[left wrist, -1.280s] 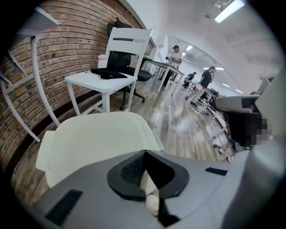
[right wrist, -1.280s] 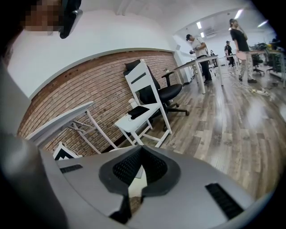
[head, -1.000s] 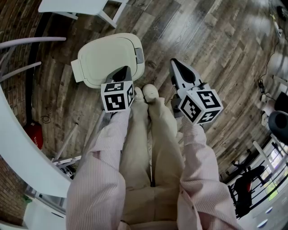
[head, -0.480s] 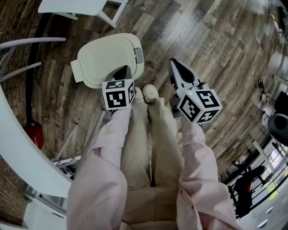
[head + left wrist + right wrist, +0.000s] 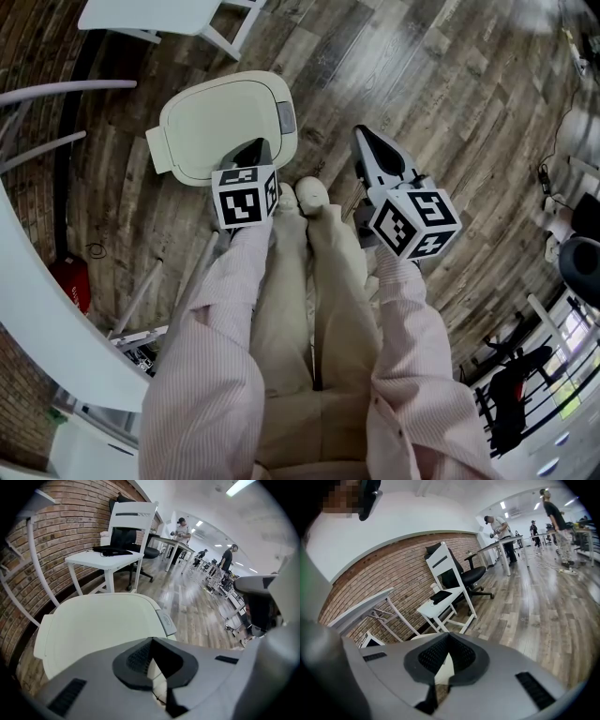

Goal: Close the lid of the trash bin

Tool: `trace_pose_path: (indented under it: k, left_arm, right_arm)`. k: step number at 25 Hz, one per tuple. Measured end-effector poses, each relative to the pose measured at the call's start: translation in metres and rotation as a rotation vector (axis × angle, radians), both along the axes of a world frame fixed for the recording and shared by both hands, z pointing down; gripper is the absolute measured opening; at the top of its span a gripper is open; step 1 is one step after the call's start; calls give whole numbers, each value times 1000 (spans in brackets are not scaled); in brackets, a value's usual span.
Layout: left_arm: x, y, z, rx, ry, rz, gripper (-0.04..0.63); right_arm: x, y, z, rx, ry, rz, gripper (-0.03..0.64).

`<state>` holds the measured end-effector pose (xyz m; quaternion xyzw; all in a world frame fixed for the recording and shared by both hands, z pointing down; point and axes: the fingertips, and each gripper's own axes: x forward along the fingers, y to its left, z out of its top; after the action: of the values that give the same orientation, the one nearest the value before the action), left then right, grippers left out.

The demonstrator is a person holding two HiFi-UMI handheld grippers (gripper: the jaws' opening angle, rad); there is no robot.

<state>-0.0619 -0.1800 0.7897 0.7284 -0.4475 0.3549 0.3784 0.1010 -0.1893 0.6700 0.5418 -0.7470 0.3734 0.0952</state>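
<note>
Looking straight down, the head view is showing the left gripper (image 5: 255, 147) with its tip over the near edge of the trash bin lid (image 5: 211, 122); touching or just above, cannot tell. Its jaws are sitting fully together, gripping nothing. The right gripper (image 5: 364, 133) is hanging to the right of the left gripper, apart from the lid, over bare floor (image 5: 441, 84). Its jaws are also meeting at the tip, nothing between them. The lid is lying flat and shut, directly ahead of and under the left gripper.

Only the head view is giving the person: pink striped sleeves (image 5: 211, 375), beige trousers (image 5: 309, 309), white shoes (image 5: 305, 192) just behind both grippers. It is also showing the black-and-white marker cube (image 5: 246, 197) on each gripper.

The left gripper view is adding a white chair (image 5: 115, 557) beyond the lid with a black item (image 5: 111, 550) lying on its seat. A brick wall (image 5: 56, 531) is running along that gripper's left, and people (image 5: 229, 557) are standing far ahead.

The right gripper view is catching only a cream sliver of the lid past its jaws. The white chair is sitting ahead-left of it, with a black office chair (image 5: 471, 576) behind.

The lid is reading as smooth cream plastic, a rounded rectangle, slightly domed, with a grey tab (image 5: 166, 622) on the edge to the left gripper's right. The floor is showing weathered grey-brown wood planks. Gripper shells are looking matt grey, pads (image 5: 137, 656) black and ribbed.
</note>
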Motion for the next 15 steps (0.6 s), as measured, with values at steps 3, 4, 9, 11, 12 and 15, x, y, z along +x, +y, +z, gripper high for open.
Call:
trace_pose_path:
  k: [3,4,9,11,12,15]
  left_arm:
    - [-1,0,0,-3,11,-14,-8]
    - [-1,0,-1,0,26,-27,-8]
    - [-8,-3,-26,70,99,-101,-8]
    - [-8,-3,-38,103,101,-89,-8]
    - [-9,-3,-44,114,103,-92,-8]
    - [-9,-3,-66,149,130,-124,-8]
  right_arm:
    - [2,-1,-2,-1,2,-1,3]
    - [3,-1,-3,-2,2,-2,3]
    - [7,-3,-15,-4,4,-14,3]
    - [6,-2,-21,-9,4,-21,3]
    - [6,-1,-24,-12,4,-25,3]
    - [3,2,-36,-16,3,-43,3]
